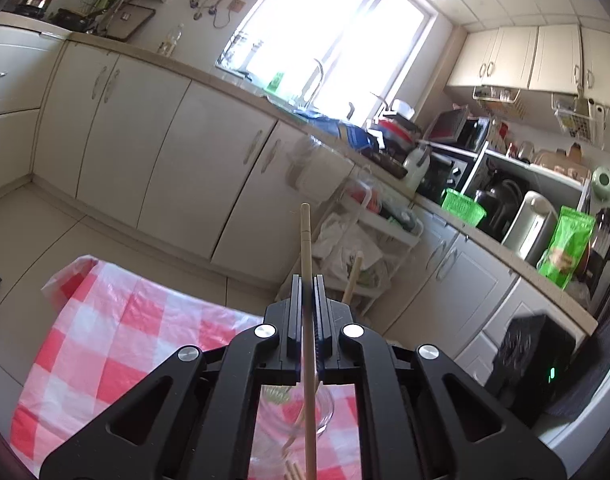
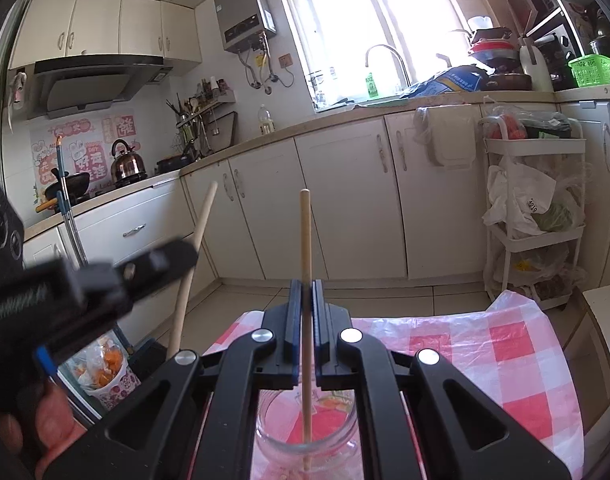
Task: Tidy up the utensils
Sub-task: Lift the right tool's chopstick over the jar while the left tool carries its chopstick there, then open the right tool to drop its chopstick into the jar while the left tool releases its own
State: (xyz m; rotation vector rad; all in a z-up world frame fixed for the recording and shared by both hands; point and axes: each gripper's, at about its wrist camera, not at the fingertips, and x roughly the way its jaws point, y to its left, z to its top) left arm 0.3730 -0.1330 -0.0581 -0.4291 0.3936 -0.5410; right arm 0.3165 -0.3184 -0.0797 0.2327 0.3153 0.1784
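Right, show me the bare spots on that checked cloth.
Free: the checked cloth right of the glass jar, out to its far edge. Also left of the jar in the left wrist view. Crowded: around the jar, where both hand-held grippers hold chopsticks.

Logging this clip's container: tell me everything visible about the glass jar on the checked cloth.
The glass jar is clear, round and wide-mouthed, standing upright with no lid on the red-and-white checked cloth, seen from above through the right gripper. That gripper's fingers are shut on a pale wooden chopstick whose lower end reaches down inside the jar. The left wrist view shows the jar's rim below the left gripper, which clamps another chopstick.
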